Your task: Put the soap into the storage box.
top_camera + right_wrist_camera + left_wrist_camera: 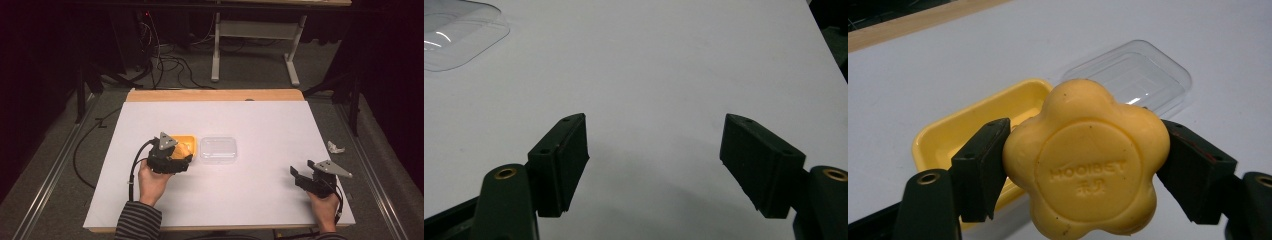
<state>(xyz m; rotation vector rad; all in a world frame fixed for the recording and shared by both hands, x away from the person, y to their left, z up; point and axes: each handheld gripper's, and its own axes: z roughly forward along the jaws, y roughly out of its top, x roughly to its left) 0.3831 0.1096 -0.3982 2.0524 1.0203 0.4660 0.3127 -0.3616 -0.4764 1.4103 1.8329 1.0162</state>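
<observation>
Soap (1087, 162) clamped in left hand-held gripper (1083, 170), hiding part of yellow tray (955, 132); right hand-held gripper (654, 165) wide, empty.

A white table (280, 190) with a wooden far edge (215, 95) stands on grey carpet (260, 70). Beyond it, black cables (170, 62) trail across the floor (the room behind is dark) beside a grey desk frame (255, 30).
</observation>
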